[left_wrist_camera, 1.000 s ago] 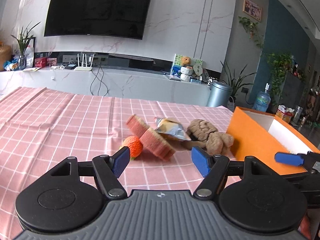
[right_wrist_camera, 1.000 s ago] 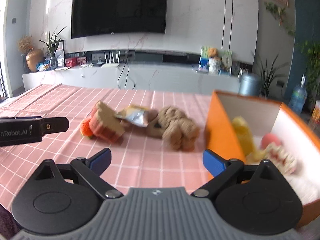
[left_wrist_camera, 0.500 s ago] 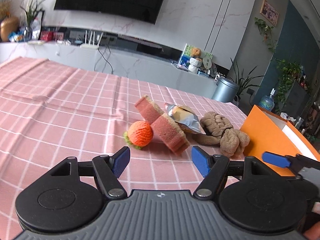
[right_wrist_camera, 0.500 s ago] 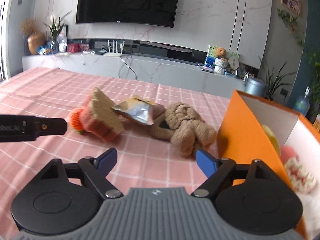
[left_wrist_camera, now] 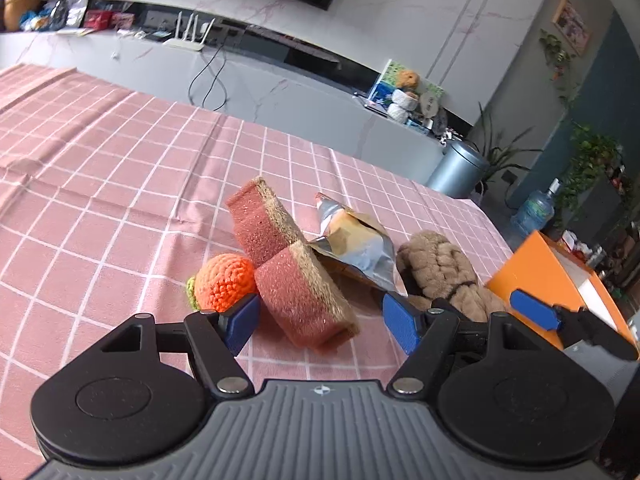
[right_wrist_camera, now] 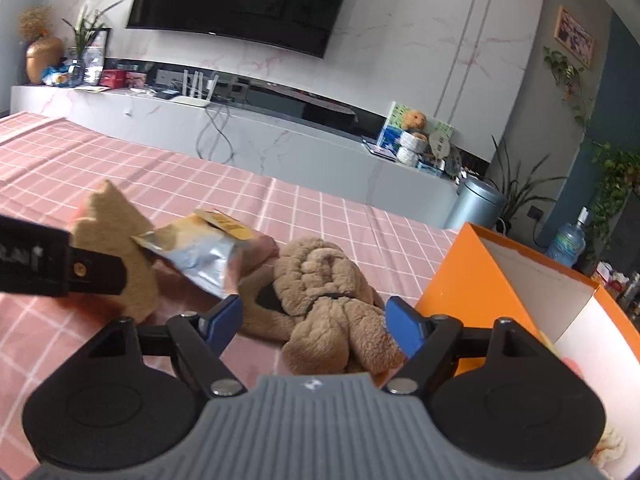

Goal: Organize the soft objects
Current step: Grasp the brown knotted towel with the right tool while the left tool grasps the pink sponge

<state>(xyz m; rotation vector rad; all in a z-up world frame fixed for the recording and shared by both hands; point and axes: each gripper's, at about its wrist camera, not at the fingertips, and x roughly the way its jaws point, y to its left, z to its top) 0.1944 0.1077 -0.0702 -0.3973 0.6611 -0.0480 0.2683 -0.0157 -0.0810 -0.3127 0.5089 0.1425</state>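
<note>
Pink checked cloth covers the tabletop [left_wrist_camera: 100,184], bare to your left. Your left tongs [left_wrist_camera: 320,316] gape wide around the near sponge [left_wrist_camera: 304,300], orange knit ball [left_wrist_camera: 224,282] beside. Your right tongs [right_wrist_camera: 314,322] spread wide over the brown plush [right_wrist_camera: 320,280], just beside the orange box [right_wrist_camera: 472,276] edge.

Table covered with a pink checked cloth [left_wrist_camera: 100,184]. Lying on it in a tight cluster: orange knitted ball [left_wrist_camera: 224,282], two sponges [left_wrist_camera: 298,300], foil packet [left_wrist_camera: 356,250], brown plush toy [right_wrist_camera: 324,280]. Orange box [right_wrist_camera: 472,280] stands just beside the toy.
</note>
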